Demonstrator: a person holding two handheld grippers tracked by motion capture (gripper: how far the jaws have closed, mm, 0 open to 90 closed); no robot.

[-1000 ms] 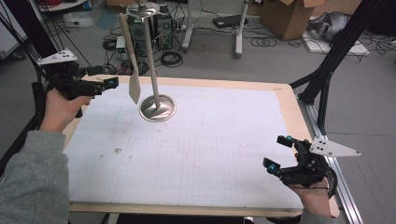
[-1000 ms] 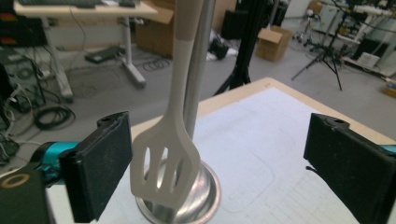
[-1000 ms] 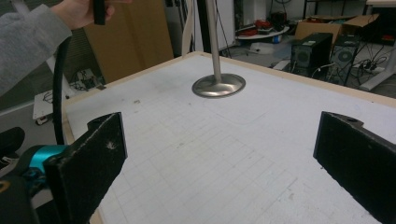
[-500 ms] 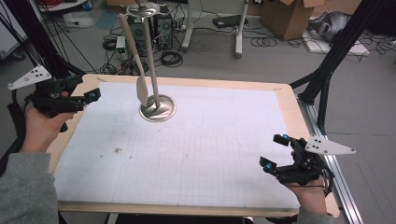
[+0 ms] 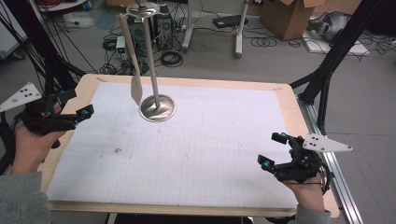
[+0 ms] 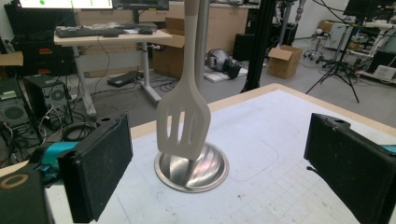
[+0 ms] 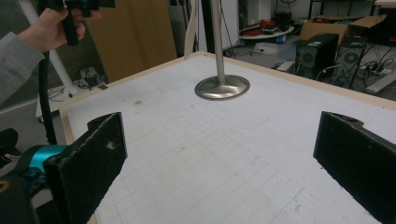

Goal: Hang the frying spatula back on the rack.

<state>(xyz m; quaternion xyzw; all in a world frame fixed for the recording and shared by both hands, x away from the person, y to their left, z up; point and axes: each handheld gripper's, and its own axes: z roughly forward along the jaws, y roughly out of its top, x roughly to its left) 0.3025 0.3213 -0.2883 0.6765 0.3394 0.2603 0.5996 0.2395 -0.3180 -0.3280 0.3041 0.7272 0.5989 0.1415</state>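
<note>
Tool, left: the left tool [image 5: 77, 109] is held at the left edge of the desk [image 5: 187, 81], and its two black jaws are spread wide with nothing between them.
Tool, right: the right tool [image 5: 273, 150] is held near the front right corner of the desk, and its jaws are also wide apart and empty.
Spatula: a cream slotted spatula [image 6: 183, 116] is hung from the top of the stand, with its flat blade down. In the left gripper view, the blade is seen just above the round base. It is seen between the left tool's jaws but farther off, not touched by them.
Stand: a shiny metal stand [image 5: 158, 108] with a thin upright pole is set on the far left part of the desk. Its round base [image 7: 222, 87] is laid flat on the white sheet.
Desk: the wooden top is covered by a white sheet with a grid [image 5: 196, 158].
Hands: the left hand [image 5: 29, 149] and the right hand [image 5: 309, 193] are each wrapped around a tool's grip.
Gap: both tools are kept well apart from the stand.
</note>
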